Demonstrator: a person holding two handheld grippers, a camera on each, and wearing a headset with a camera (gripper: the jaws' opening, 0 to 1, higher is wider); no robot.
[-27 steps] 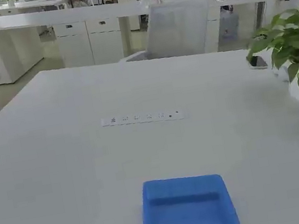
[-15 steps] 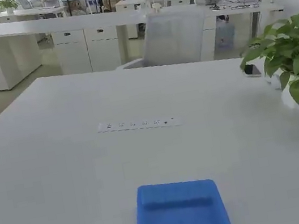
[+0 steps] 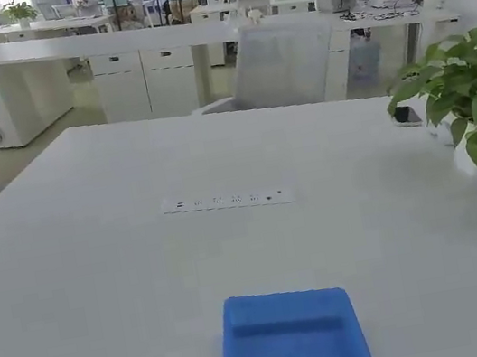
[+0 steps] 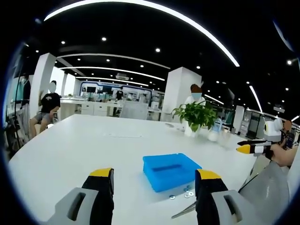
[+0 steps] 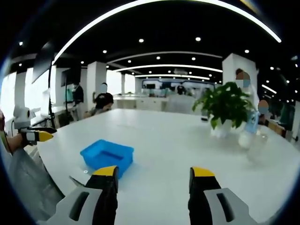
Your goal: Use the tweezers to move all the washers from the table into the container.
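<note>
On the white table, near its front edge: blue container, open side up. Just beside its near wall, on bare tabletop in the left gripper view: small cluster of washers; touching the wall or not, cannot tell. Close to those, toward the table's edge: tweezers, lying flat, gripped by nothing.

Left gripper spread wide, empty, pointed at the container; yellow tip low and left of the container in the head view. Right gripper likewise spread wide, empty, aimed across the table with the container ahead and to the left. Both held off the table, well apart from each other, with container, washers and tweezers between.

Farther back: power strip at mid-table, plant at the right edge, phone just beside it, chair behind the far side.
</note>
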